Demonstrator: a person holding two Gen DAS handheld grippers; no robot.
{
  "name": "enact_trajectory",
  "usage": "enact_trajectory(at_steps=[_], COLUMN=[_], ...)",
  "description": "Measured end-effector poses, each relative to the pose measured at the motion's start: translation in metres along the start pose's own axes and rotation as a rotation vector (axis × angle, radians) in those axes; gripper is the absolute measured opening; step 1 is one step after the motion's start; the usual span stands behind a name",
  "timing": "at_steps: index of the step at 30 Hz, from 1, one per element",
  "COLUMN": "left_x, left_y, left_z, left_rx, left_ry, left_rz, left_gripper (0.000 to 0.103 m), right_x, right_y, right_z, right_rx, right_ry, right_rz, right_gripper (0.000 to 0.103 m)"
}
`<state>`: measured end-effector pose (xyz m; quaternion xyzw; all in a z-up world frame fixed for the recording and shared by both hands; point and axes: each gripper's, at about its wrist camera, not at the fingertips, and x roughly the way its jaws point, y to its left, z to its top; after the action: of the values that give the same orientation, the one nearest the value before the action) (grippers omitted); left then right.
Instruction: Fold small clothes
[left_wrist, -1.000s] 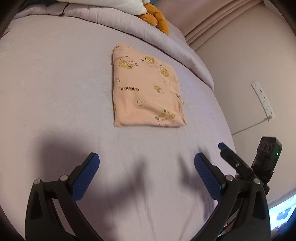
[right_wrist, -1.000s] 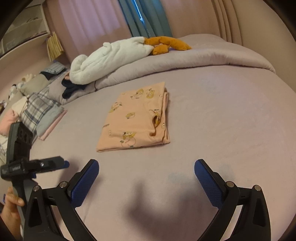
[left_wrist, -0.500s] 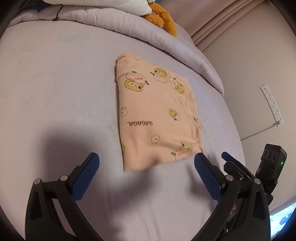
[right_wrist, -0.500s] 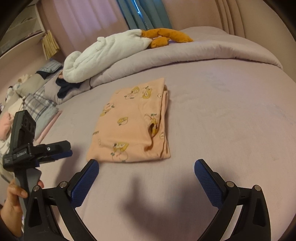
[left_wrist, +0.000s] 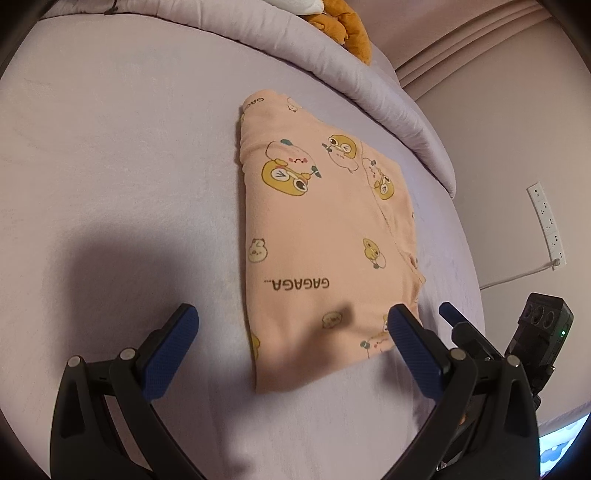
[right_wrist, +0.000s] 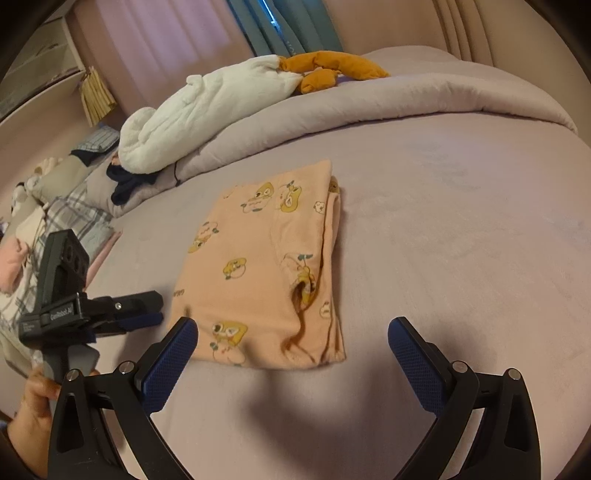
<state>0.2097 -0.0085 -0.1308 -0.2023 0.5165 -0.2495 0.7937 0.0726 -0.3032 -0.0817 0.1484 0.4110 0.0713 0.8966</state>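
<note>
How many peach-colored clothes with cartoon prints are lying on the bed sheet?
1. The folded peach garment lies flat on the purple sheet, just ahead of both open grippers. Other clothes piled at the bed's far left may hide more.

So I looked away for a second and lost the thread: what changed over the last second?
Both grippers moved in toward the folded peach garment. The left gripper now has its fingers either side of the near left corner, and the right gripper frames the near right corner. Nothing was grasped or released: both are open as before, and the garment lies as before on the bed.
</note>
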Motion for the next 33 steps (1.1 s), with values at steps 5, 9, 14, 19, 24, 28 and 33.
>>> enact_trajectory(at_steps=[5, 9, 14, 19, 24, 28, 33], left_x=[0.002, 0.008, 0.016, 0.023, 0.030, 0.036, 0.043], left_y=[-0.001, -0.004, -0.005, -0.009, -0.011, -0.013, -0.012], left_z=[0.004, 0.008, 0.012, 0.017, 0.023, 0.030, 0.041], left_rx=[0.015, 0.027, 0.034, 0.034, 0.031, 0.030, 0.004], left_ry=[0.002, 0.007, 0.020, 0.027, 0.039, 0.046, 0.055], left_rz=[-0.004, -0.011, -0.024, -0.039, -0.058, -0.058, -0.081], left_gripper=[0.102, 0.102, 0.102, 0.102, 0.102, 0.102, 0.102], right_x=[0.007, 0.011, 0.019, 0.030, 0.041, 0.049, 0.058], right_y=[-0.002, -0.004, -0.011, -0.016, -0.021, -0.024, -0.030], right_z=[0.004, 0.007, 0.010, 0.011, 0.011, 0.015, 0.021], right_rx=[0.014, 0.017, 0.034, 0.065, 0.119, 0.161, 0.224], right_ry=[0.004, 0.005, 0.016, 0.041, 0.076, 0.085, 0.102], right_rz=[0.010, 0.011, 0.018, 0.035, 0.092, 0.135, 0.189], right_gripper=[0.102, 0.102, 0.102, 0.102, 0.102, 0.102, 0.102])
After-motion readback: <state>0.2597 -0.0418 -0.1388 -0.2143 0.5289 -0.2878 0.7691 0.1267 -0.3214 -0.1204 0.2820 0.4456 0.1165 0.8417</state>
